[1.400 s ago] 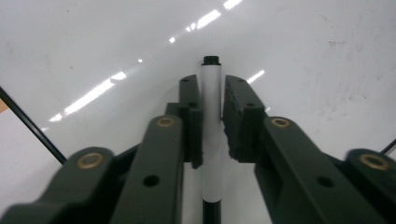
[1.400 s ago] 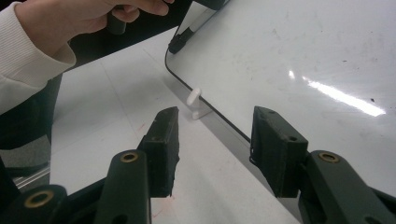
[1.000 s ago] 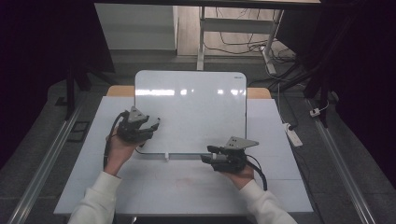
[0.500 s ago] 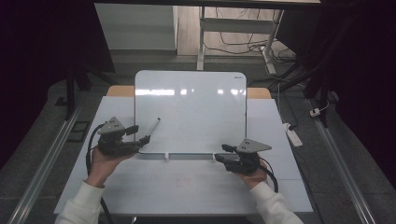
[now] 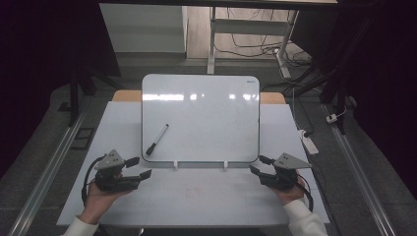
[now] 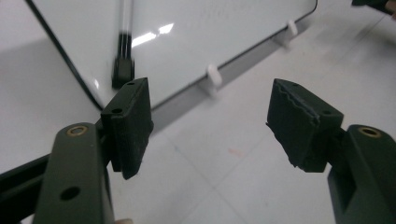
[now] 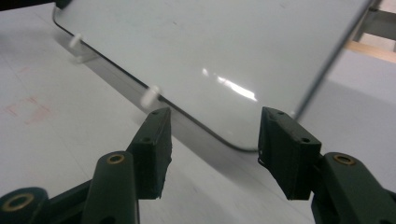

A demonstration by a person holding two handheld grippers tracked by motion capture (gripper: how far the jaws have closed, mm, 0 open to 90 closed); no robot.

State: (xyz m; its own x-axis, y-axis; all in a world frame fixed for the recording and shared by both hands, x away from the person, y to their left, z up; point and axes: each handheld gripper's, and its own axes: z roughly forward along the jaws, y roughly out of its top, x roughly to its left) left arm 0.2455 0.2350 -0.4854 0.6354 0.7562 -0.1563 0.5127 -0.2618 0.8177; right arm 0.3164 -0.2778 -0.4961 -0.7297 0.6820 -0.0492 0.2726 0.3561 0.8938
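One whiteboard [image 5: 201, 118] — pale table [image 5: 196, 196], dark room.

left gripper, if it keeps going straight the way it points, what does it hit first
Probably the whiteboard's near corner edge, by the marker lying on it. The left gripper has open, empty jaws; depth is unclear.
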